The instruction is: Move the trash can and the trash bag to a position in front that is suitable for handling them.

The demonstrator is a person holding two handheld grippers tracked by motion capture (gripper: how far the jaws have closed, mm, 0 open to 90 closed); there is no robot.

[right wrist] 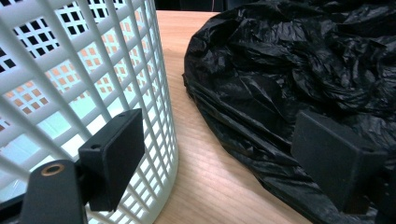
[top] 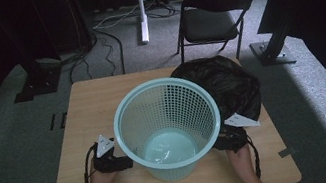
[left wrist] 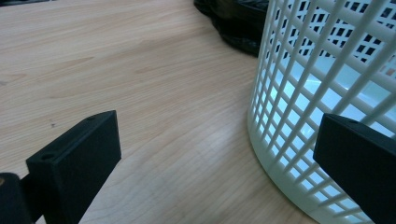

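here both tools gape beside the basket (top: 166,121).

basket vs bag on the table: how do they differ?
The pale blue plastic lattice basket stands upright, rigid and open-topped; the black plastic bag lies crumpled and limp. The basket is see-through; the bag is opaque and glossy. Both rest on the wooden table, side by side.

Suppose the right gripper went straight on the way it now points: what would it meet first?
Probably the black plastic bag: between the open jaws of the right gripper lies bare table, then the bag's crumpled edge. The basket stands just aside.
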